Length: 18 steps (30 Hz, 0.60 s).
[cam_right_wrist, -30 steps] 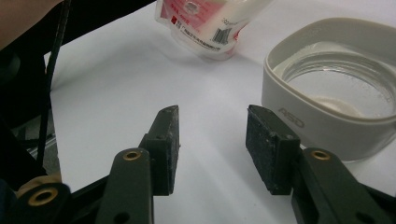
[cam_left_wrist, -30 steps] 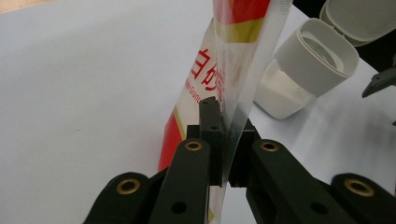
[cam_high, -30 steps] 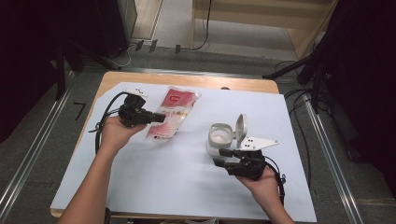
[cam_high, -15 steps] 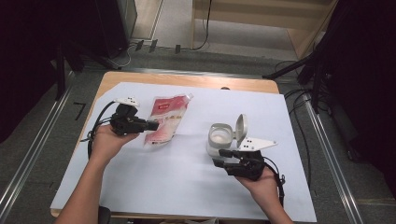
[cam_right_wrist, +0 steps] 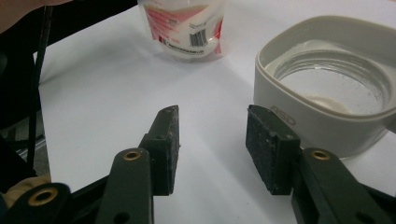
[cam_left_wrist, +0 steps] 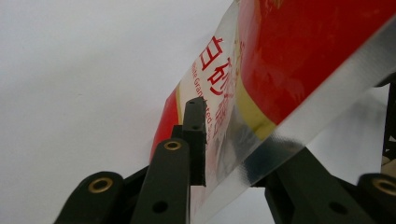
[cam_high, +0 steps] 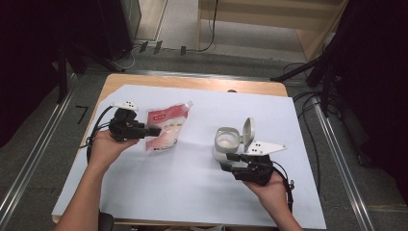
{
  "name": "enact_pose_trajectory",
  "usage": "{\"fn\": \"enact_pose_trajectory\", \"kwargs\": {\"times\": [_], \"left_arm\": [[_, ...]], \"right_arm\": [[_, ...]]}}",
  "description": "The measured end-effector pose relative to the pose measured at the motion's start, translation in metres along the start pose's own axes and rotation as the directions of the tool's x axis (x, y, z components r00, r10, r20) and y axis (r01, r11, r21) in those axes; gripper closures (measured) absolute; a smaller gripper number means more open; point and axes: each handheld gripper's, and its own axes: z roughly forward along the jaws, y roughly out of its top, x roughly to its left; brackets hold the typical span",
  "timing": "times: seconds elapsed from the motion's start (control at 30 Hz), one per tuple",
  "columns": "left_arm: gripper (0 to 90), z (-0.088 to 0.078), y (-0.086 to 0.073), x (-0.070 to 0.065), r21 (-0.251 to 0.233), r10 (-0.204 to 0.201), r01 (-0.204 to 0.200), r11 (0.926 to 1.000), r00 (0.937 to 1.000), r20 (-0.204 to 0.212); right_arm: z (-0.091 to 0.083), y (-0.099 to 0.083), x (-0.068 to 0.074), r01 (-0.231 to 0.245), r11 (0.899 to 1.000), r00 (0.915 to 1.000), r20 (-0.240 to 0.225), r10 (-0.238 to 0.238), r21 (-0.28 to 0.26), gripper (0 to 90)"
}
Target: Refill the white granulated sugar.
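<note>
- White sheeting is covering the desk (cam_high: 183, 192); both forearms are entering over its near edge.
- Right gripper (cam_high: 230, 157) is resting near the near-right part of the desk, its jaws standing partly apart with nothing between the pads (cam_right_wrist: 268, 149); only bare sheet is lying in the gap.
- Jar (cam_high: 227, 142), glass with a pale square collar, is sitting just beyond and beside the right gripper, its hinged lid (cam_high: 248, 132) standing open; the jaws are not touching it.
- Left gripper (cam_high: 156, 131) is lying toward the left edge, pointing across at the sachet (cam_high: 166, 129), a red and clear pouch lying flat between the left edge and the desk's middle.
- Left jaws have just been opening; the pouch's sealed edge (cam_left_wrist: 299, 135) is passing between them, and the inner pad (cam_left_wrist: 194, 135) seems to be standing off the film.
- Risk, as judged: with the grip slackening, any lift would be letting the slick film slide out; an opened pouch would be spilling its contents onto the sheet.
- Risk, as judged: the right gripper could be nudging the jar and tipping its lid shut.
</note>
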Motion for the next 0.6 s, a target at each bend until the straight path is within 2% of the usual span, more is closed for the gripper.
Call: {"fn": "enact_pose_trajectory", "kwargs": {"times": [0.13,0.37,0.43,0.53,0.6], "left_arm": [[71.7,-0.0002,-0.0001,-0.0006,-0.006,0.005,-0.005,1.0,1.0,-0.007],[64.4,-0.0014,-0.0003,-0.0031,-0.013,0.062,-0.062,0.998,0.9978,-0.024],[60.4,-0.0016,-0.0002,-0.0039,-0.025,0.063,-0.063,0.9977,0.9978,-0.02],[58.9,-0.0031,0.0017,-0.0063,-0.031,0.093,-0.094,0.9951,0.9952,-0.03],[57.8,-0.0037,0.0023,-0.0079,-0.049,0.1,-0.101,0.9937,0.9947,-0.026]], "right_arm": [[-0.0007,0.0003,-0.0005,0.002,1.0,1.0,0.003,-0.002,0.001,55.3],[-0.0029,0.0012,-0.0023,-0.003,1.0,0.9999,0.015,0.003,-0.008,55.3],[-0.0037,0.0015,-0.0027,-0.006,1.0,0.9998,0.018,0.006,-0.006,55.2],[-0.0033,0.0019,-0.003,0.001,1.0,0.9998,0.021,-0.001,-0.003,55.2],[-0.0024,0.0016,-0.0031,-0.001,1.0,0.9998,0.018,0.002,-0.004,55.1]]}}
